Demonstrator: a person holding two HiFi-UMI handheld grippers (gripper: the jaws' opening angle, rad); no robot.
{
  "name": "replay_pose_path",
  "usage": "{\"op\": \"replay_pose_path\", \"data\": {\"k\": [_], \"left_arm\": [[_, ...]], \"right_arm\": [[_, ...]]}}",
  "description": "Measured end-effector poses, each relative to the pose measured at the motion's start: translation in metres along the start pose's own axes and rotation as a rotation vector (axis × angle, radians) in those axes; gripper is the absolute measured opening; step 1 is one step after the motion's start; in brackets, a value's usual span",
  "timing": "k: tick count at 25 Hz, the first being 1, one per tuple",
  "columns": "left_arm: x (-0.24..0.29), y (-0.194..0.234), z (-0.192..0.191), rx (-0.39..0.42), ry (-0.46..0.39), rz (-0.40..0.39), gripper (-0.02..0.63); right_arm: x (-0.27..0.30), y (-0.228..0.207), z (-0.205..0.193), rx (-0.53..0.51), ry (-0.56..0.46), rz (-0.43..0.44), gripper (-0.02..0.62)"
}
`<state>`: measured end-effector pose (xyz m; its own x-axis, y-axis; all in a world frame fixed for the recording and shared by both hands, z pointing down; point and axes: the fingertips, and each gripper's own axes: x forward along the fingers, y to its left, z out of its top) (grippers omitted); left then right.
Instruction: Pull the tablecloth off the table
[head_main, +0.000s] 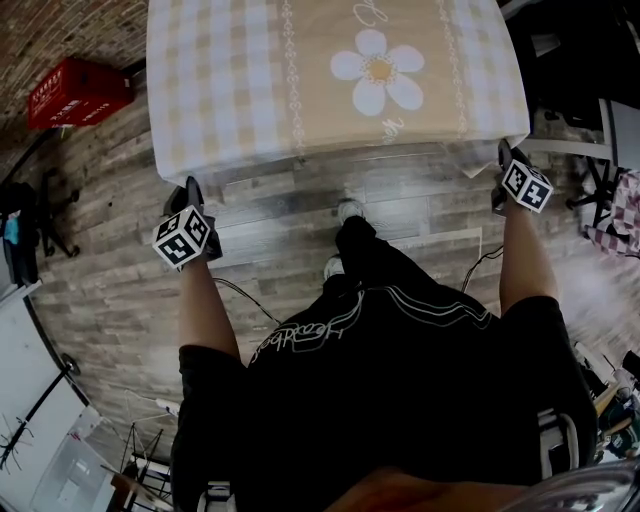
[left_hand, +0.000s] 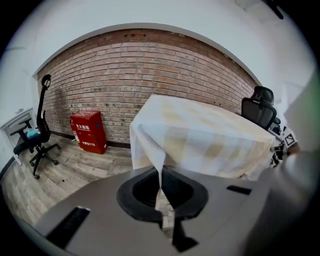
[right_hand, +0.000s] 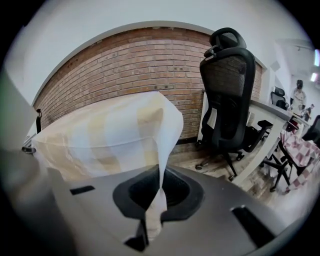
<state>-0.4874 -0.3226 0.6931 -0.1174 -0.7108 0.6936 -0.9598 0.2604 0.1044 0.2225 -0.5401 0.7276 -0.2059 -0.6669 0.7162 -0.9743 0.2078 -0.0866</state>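
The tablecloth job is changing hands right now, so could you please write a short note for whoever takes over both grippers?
Left gripper: shut on the tablecloth at its near left corner.
Right gripper: shut on the near right corner.
Cloth: spread over the table, which it hides, daisy print up, near edge hanging toward the person.
Done: both corners gripped.
Left: pull back evenly with both grippers until the cloth slides off. I'd watch the black office chair close on the right.

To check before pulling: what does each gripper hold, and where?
Both hold the tablecloth: left gripper its near-left corner, right gripper its near-right corner.
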Motion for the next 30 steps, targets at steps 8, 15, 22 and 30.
{"op": "replay_pose_path", "data": {"k": [8,15,22,30], "left_arm": [[-0.03,-0.001,0.014,-0.022,-0.054,0.0,0.005],[-0.057,-0.001,0.036,-0.053,-0.121,-0.017,0.005],[-0.078,-0.011,0.059,-0.071,-0.163,-0.037,0.005],[-0.108,-0.038,0.086,-0.078,-0.219,-0.074,0.005]], "right_arm": [[-0.032,0.007,0.021,0.051,-0.095,0.018,-0.002],[-0.057,0.009,0.036,0.044,-0.13,0.016,-0.002],[-0.078,0.009,0.042,0.084,-0.151,0.012,-0.002],[-0.112,0.018,0.061,0.151,-0.207,0.022,-0.002]]}}
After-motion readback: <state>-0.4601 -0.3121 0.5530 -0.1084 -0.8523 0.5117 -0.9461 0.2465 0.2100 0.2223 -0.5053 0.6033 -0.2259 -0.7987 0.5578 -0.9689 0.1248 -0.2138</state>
